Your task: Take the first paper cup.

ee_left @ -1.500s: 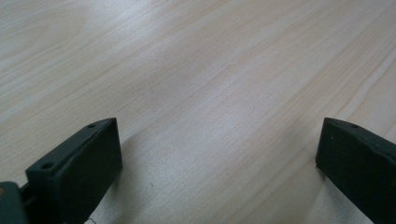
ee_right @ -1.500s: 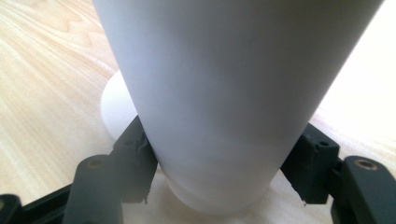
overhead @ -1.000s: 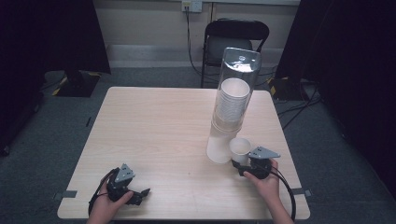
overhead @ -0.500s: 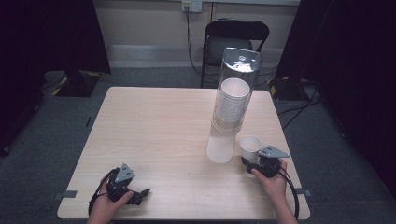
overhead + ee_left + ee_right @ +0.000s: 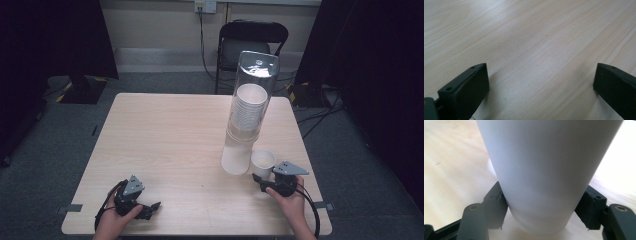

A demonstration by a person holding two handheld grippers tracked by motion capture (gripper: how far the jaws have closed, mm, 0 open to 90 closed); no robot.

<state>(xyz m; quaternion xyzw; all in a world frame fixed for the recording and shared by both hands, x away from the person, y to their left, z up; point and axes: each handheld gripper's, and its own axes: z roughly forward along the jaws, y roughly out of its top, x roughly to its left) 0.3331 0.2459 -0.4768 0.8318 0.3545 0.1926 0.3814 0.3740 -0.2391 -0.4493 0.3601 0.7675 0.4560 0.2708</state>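
I hold a single white paper cup [image 5: 263, 161] upright in my right gripper [image 5: 262, 178], jaws closed against its lower wall, near the right front corner of the pale wooden tabletop [image 5: 165, 135], just beside the tall clear plastic cup dispenser [image 5: 248, 111]. My left gripper [image 5: 150, 208] rests wide open and empty by the front edge. Too hard a squeeze could crush the thin cup; a careless swing could knock the dispenser over.
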